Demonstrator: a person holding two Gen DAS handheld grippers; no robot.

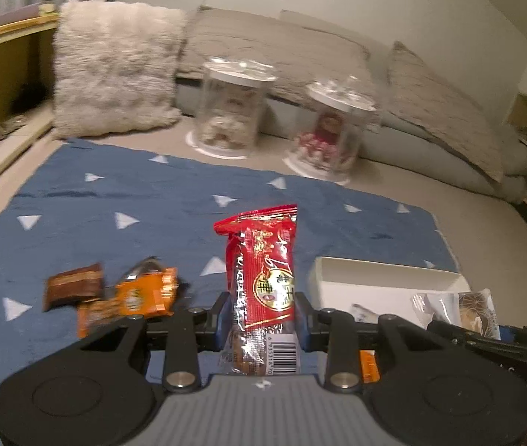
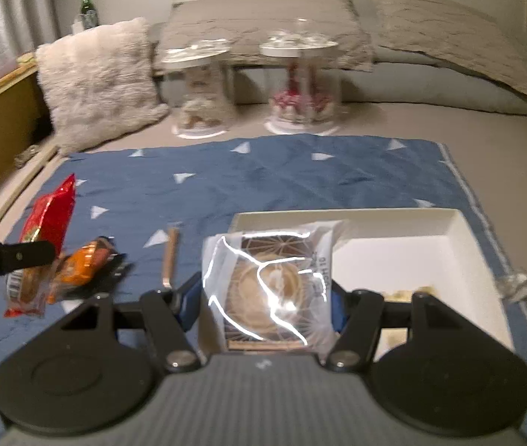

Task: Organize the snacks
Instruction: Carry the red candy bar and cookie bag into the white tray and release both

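Observation:
My left gripper (image 1: 263, 310) is shut on a red snack packet (image 1: 263, 271) that stands upright between its pads, lifted over the blue cloth (image 1: 133, 204). The same red snack packet (image 2: 45, 230) and the left gripper's fingers (image 2: 21, 256) show at the left of the right wrist view. My right gripper (image 2: 265, 297) is shut on a clear-wrapped brown pastry (image 2: 267, 286), held above the white box (image 2: 464, 230). That clear-wrapped pastry (image 1: 475, 310) appears at the right edge of the left wrist view. An orange packet (image 1: 140, 297) and a brown packet (image 1: 73, 286) lie on the cloth.
Two clear jars with white lids stand beyond the cloth: one with pale snacks (image 1: 231, 111), one with red and pink snacks (image 1: 328, 130). A fluffy cushion (image 1: 114, 67) and grey pillows (image 1: 445, 104) lie behind. A thin brown stick (image 2: 170, 256) rests on the cloth beside the box.

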